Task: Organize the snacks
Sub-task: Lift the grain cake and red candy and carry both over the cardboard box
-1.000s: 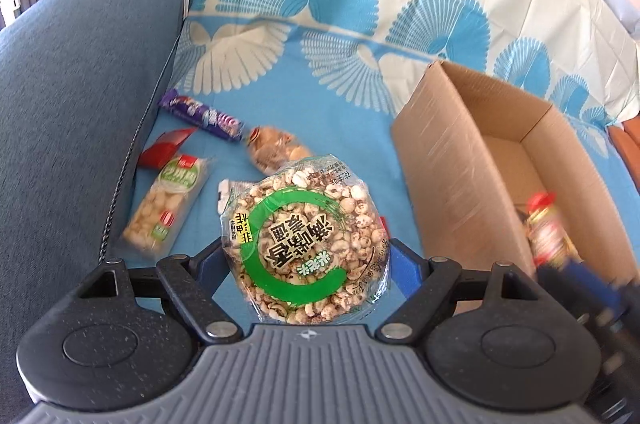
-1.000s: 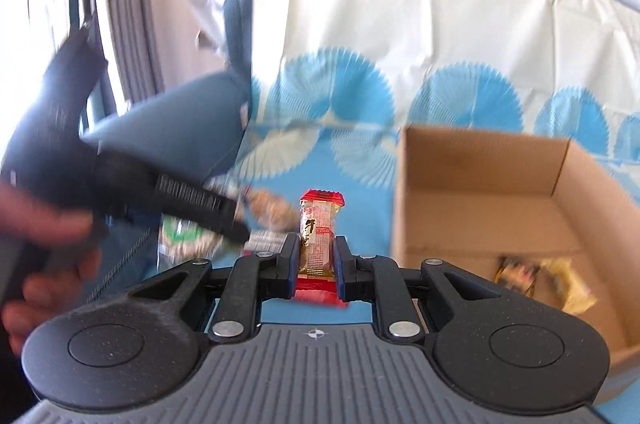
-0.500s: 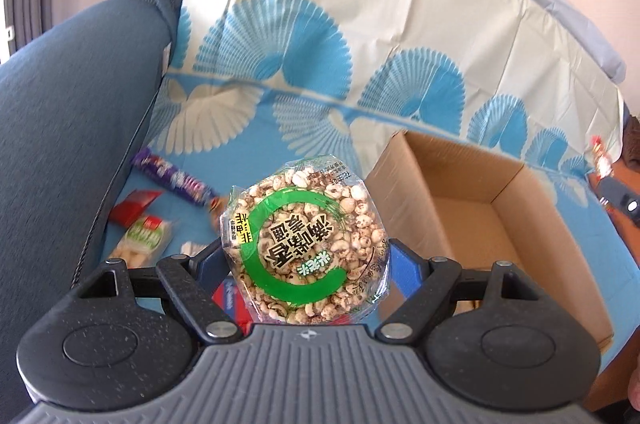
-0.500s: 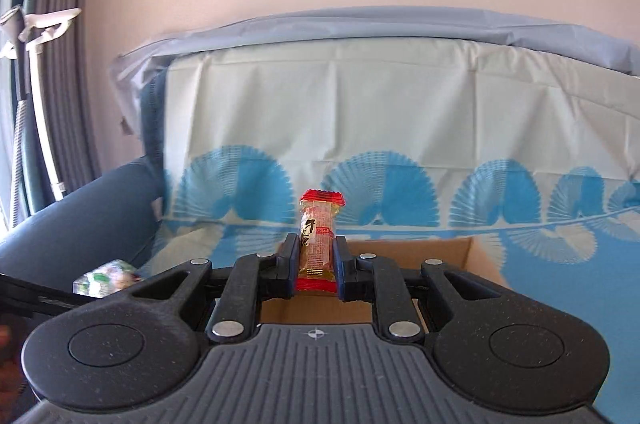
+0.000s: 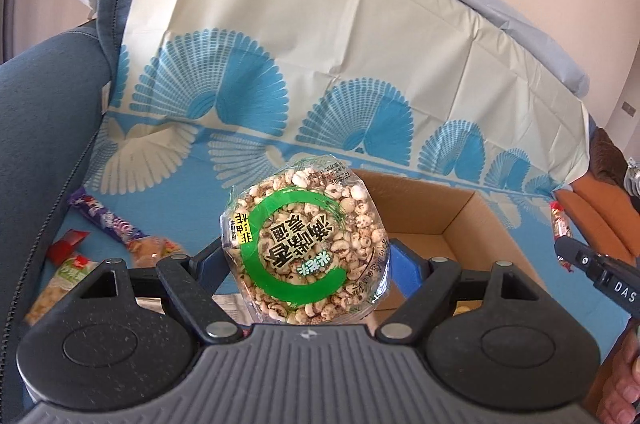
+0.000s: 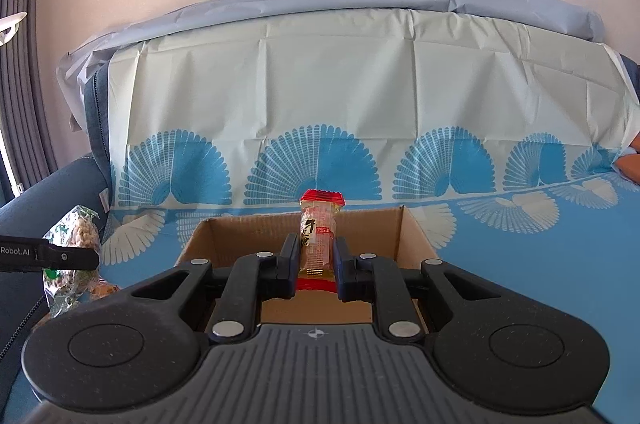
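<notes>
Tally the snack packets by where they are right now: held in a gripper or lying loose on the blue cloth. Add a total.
Held in a gripper: 2, round puffed-grain cake and small red-capped packet.
Loose on the cloth: 4, purple bar, red wrapper, green-label bag, clear biscuit packet.
Total: 6

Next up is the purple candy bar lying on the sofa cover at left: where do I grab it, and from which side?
Grip the purple candy bar across its narrow width near the middle, coming down from above. It lies flat and long on the blue cover, slanting, so I'd turn the jaws square to its length.
</notes>
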`<action>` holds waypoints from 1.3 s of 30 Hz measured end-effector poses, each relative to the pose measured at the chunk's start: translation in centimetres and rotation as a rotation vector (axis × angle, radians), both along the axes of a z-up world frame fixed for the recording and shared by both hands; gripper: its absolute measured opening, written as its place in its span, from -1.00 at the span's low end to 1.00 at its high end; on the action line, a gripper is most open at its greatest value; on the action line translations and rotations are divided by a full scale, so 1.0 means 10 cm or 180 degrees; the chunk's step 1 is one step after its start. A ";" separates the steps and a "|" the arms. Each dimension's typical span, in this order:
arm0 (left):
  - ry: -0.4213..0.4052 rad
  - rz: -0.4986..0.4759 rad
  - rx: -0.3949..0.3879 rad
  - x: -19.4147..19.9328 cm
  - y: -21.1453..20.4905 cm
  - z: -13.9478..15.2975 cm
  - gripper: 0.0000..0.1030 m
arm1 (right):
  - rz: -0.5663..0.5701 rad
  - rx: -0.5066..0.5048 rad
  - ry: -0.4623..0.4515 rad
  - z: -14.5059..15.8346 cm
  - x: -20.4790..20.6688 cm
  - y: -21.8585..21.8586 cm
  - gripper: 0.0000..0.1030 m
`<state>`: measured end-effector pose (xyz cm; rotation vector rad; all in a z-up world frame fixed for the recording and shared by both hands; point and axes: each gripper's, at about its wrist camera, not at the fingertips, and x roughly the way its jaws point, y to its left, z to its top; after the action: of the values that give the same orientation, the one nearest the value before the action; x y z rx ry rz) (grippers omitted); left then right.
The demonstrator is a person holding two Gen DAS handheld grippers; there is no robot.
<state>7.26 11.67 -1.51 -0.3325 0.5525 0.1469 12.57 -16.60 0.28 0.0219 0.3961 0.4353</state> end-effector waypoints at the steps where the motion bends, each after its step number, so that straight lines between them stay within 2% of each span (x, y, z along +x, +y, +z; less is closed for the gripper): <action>1: -0.0015 -0.0022 -0.0006 0.02 -0.03 0.00 0.66 | -0.0012 -0.0020 -0.0006 -0.01 0.00 -0.03 -0.65; 17: -0.0153 -0.0237 -0.0080 0.18 -0.46 -0.03 0.66 | -0.0218 -0.0236 0.0004 -0.12 0.11 -0.45 -0.65; 39: -0.0198 -0.0641 -0.0082 0.37 -0.94 -0.09 0.66 | -0.0124 -0.0434 -0.0075 -0.15 0.14 -0.20 -0.65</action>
<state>10.95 2.22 -2.39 -0.3037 0.5233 -0.0648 13.93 -18.62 -1.17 -0.1077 0.4008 0.3691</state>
